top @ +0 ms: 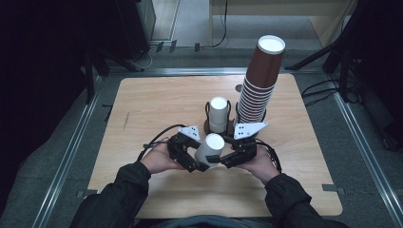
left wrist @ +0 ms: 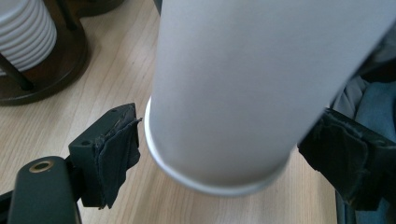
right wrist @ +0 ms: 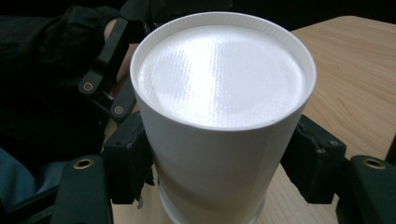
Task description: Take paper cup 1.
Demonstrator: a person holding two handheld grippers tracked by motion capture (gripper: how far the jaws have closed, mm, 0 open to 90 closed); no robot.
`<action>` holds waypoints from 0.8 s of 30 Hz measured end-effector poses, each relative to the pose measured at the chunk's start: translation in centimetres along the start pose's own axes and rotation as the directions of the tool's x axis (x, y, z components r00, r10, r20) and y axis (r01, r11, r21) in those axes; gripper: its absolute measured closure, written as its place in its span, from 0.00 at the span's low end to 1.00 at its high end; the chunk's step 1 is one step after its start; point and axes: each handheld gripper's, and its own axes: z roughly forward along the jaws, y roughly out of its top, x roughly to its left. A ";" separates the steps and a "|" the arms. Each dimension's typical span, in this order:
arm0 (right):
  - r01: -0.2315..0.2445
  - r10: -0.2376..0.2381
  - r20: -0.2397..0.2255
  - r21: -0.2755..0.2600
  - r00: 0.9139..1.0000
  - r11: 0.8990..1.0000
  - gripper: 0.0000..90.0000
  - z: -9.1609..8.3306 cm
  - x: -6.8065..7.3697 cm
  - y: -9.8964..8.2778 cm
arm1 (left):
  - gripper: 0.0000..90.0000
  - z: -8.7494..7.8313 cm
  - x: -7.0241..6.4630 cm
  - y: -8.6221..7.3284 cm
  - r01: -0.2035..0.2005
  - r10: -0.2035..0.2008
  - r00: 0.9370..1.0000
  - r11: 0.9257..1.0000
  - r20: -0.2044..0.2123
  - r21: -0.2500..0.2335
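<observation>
Right hand-held gripper (right wrist: 212,186) clamps the upturned white paper cup (top: 209,148) above the desk (top: 142,109), left hand-held gripper (left wrist: 224,158) standing open around its rim, so stacking remains undone.

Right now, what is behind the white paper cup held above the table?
Behind the white paper cup, a second white cup sits upside down in a dark wooden holder; its rim is hidden.

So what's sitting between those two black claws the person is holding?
A white paper cup, bottom end up and tilted, lies between the left gripper and right gripper in the high view; the right gripper view shows its jaws clamped on the cup's sides.
</observation>
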 end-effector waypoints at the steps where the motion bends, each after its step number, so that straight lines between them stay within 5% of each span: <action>1: -0.007 0.007 -0.008 -0.013 1.000 1.000 0.34 0.0 0.0 0.0 | 0.15 0.0 0.0 0.0 0.004 -0.004 1.000 1.000 0.003 -0.008; 11: -0.022 0.021 -0.021 -0.056 1.000 0.998 0.34 0.1 0.0 0.0 | 0.19 -0.4 0.2 0.0 0.020 -0.017 0.999 0.998 0.043 -0.066; 24: -0.026 0.026 -0.009 -0.042 1.000 0.999 0.36 0.2 0.1 0.0 | 0.25 -0.2 0.1 0.0 0.008 -0.007 1.000 0.999 0.021 -0.052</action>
